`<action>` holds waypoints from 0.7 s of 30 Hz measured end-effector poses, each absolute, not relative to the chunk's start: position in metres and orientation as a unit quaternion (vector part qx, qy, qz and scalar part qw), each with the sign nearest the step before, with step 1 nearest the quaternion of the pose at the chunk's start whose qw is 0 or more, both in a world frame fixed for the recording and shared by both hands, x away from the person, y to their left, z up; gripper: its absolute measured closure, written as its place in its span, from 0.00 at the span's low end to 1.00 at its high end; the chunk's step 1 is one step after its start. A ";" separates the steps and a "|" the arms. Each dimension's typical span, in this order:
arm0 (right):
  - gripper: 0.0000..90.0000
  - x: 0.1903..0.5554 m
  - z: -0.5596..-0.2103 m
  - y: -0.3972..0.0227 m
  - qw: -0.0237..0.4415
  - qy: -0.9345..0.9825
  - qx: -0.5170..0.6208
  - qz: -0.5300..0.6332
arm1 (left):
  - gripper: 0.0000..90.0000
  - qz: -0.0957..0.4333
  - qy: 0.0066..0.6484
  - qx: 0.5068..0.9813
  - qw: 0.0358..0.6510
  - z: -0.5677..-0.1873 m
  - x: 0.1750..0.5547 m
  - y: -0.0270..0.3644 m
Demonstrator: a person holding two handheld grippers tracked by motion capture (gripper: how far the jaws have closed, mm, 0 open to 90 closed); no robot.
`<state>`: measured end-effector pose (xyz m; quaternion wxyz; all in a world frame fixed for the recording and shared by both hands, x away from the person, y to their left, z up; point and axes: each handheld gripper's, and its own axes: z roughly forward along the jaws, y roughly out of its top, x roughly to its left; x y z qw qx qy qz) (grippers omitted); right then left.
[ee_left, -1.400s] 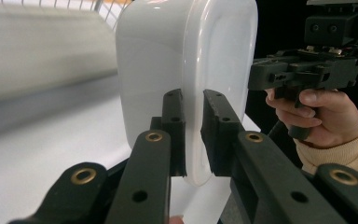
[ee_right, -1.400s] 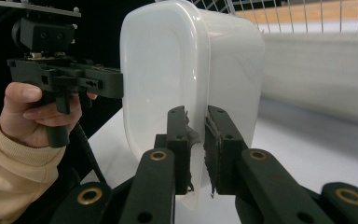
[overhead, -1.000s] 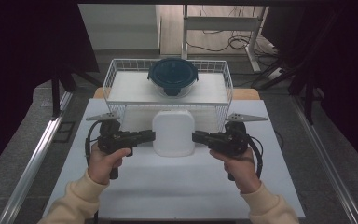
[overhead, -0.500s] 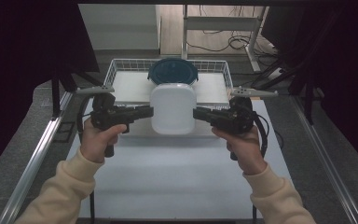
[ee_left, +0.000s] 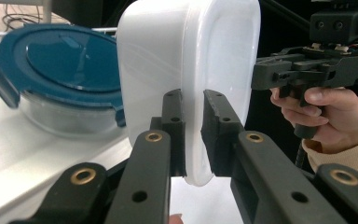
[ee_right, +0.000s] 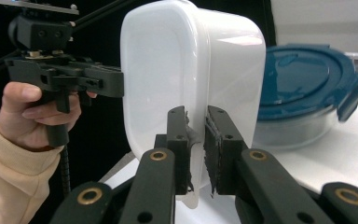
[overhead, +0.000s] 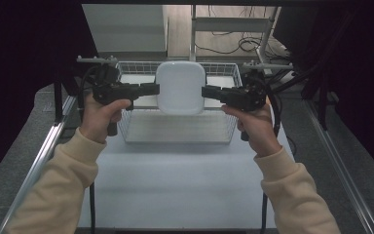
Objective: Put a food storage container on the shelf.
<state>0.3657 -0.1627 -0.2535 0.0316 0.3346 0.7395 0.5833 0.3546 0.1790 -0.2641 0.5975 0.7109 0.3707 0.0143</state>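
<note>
The white plastic container point(overhead: 180, 87) is off the worktop point(overhead: 175, 180) and held in the air, level with the front part of the wire basket point(overhead: 129, 131), between the two tools. The left tool point(overhead: 152, 89) is clamped on the container's left rim; in the left gripper view its jaws pinch the thin rim lip from both sides. The right tool point(overhead: 208, 91) is clamped likewise on the opposite rim, its worn pads point(ee_right: 212, 154) pressing on the edge. The container hangs roughly upright on its side, its broad closed face turned up toward the high camera.

Behind it, inside the basket, a round glass dish with a blue clip-on lid point(ee_left: 60, 70) sits on a pale surface — close behind the container, not touching it as far as can be told.

Assessment of progress:
- Pick-up appears complete; both grips look secure and symmetrical.
- The carry looks to be in hand, with the container at the basket's front wall.
- Remaining, by judgement: bring it over the basket's free floor area in front of the lidded dish, lower it, and release both tools.

Risk noted — the grips are on a narrow rim only, so uneven hand movement could twist the container loose.
</note>
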 end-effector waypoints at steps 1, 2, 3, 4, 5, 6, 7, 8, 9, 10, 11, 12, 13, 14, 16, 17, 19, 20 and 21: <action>0.89 0.370 -0.250 -0.163 0.031 0.740 0.334 0.583 | 0.88 0.014 0.371 0.710 0.598 -0.263 0.357 0.179; 0.89 0.373 -0.248 -0.162 0.031 0.741 0.334 0.582 | 0.88 0.013 0.374 0.708 0.599 -0.262 0.362 0.180; 0.89 0.378 -0.245 -0.161 0.031 0.742 0.335 0.579 | 0.88 0.011 0.376 0.706 0.599 -0.261 0.366 0.181; 0.89 0.382 -0.243 -0.160 0.029 0.744 0.337 0.577 | 0.88 0.010 0.378 0.705 0.600 -0.261 0.369 0.181; 0.89 0.385 -0.242 -0.160 0.030 0.745 0.337 0.575 | 0.88 0.006 0.380 0.704 0.600 -0.261 0.374 0.182; 0.89 0.390 -0.240 -0.159 0.029 0.746 0.339 0.572 | 0.88 0.001 0.381 0.703 0.601 -0.261 0.378 0.183; 0.89 0.394 -0.238 -0.158 0.026 0.747 0.340 0.570 | 0.88 -0.005 0.383 0.701 0.601 -0.260 0.382 0.184; 0.89 0.397 -0.237 -0.158 0.024 0.748 0.340 0.570 | 0.88 -0.014 0.388 0.698 0.602 -0.260 0.388 0.185; 0.89 0.402 -0.236 -0.157 0.021 0.748 0.342 0.569 | 0.88 -0.017 0.389 0.698 0.601 -0.260 0.392 0.185; 0.89 0.406 -0.235 -0.157 0.018 0.748 0.344 0.568 | 0.88 -0.018 0.392 0.698 0.599 -0.259 0.396 0.185; 0.89 0.409 -0.234 -0.156 0.016 0.748 0.347 0.566 | 0.88 -0.017 0.394 0.699 0.596 -0.258 0.400 0.185; 0.89 0.413 -0.234 -0.156 0.015 0.748 0.349 0.564 | 0.88 -0.018 0.397 0.698 0.596 -0.257 0.403 0.185; 0.89 0.416 -0.233 -0.155 0.013 0.747 0.350 0.564 | 0.88 -0.018 0.398 0.700 0.593 -0.256 0.406 0.185; 0.89 0.420 -0.233 -0.155 0.010 0.747 0.352 0.563 | 0.88 -0.020 0.400 0.700 0.591 -0.256 0.408 0.186; 0.89 0.425 -0.233 -0.155 0.003 0.745 0.353 0.565 | 0.88 -0.022 0.403 0.700 0.589 -0.254 0.413 0.186; 0.89 0.429 -0.234 -0.156 -0.001 0.745 0.353 0.566 | 0.88 -0.019 0.403 0.701 0.588 -0.254 0.415 0.186; 0.89 0.434 -0.235 -0.155 -0.004 0.743 0.355 0.567 | 0.88 -0.016 0.407 0.704 0.582 -0.252 0.418 0.186; 0.89 0.436 -0.235 -0.155 -0.006 0.743 0.357 0.567 | 0.88 -0.016 0.409 0.702 0.583 -0.252 0.419 0.186; 0.89 0.437 -0.236 -0.155 -0.008 0.742 0.358 0.567 | 0.88 -0.016 0.409 0.704 0.581 -0.252 0.421 0.187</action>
